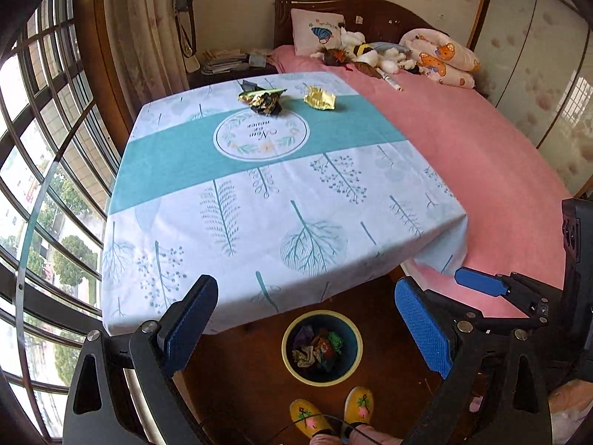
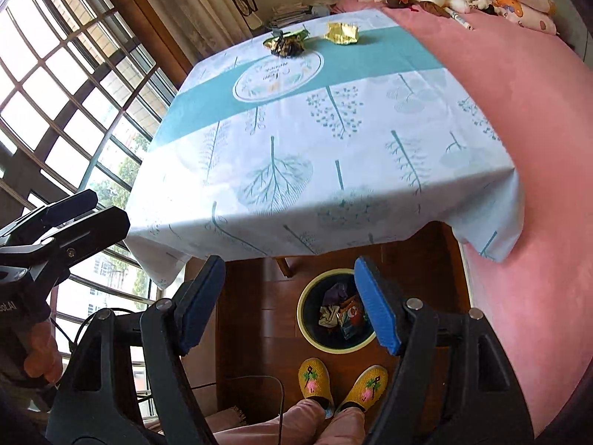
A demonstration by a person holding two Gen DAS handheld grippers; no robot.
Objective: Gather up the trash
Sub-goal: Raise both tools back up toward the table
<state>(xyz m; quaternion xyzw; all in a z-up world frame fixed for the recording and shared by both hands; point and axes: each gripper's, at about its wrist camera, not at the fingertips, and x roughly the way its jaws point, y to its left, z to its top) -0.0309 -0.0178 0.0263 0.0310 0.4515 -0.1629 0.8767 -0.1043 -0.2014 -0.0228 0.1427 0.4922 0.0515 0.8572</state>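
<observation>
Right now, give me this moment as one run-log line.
left gripper: open, empty | right gripper: open, empty | bin: holds wrappers | table: dark wrapper, gold wrapper left

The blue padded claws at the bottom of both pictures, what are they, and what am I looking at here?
They are two hand-held grippers, one in each of a person's hands, each with a wide-angle camera looking along its fingers. One picture comes from the left gripper, the other from the right gripper. Both stand open and hold nothing. Ahead is a table under a leaf-print tablecloth, next to a pink bed. At the table's far end lie a dark crumpled wrapper and a gold crumpled wrapper. On the floor below, by the person's yellow slippers, a bin already holds crumpled trash.
</observation>
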